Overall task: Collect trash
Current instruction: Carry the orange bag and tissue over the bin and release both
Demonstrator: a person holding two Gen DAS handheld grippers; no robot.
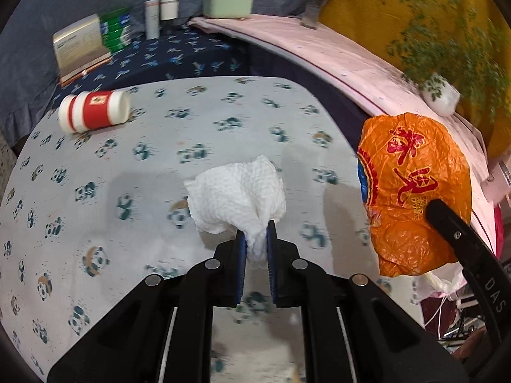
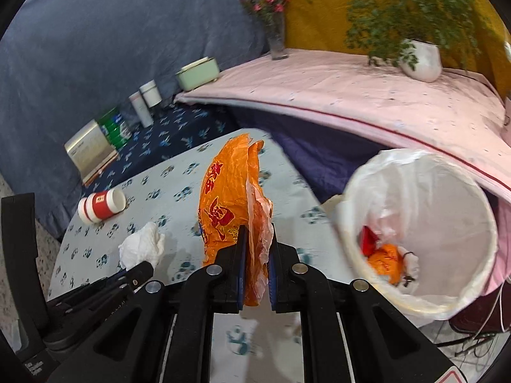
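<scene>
My left gripper is shut on a crumpled white paper towel and holds it above the panda-print table; the towel also shows in the right wrist view. My right gripper is shut on an orange plastic wrapper with red characters; the wrapper also shows at the right of the left wrist view. A white-lined trash bin stands to the right of the table, with orange and red trash inside. A red and white cup lies on its side at the table's far left.
Behind the table lies a dark blue cloth with a book, a green pack and white jars. A pink-covered shelf holds a green box, a flower vase and a potted plant. Cables lie under the bin.
</scene>
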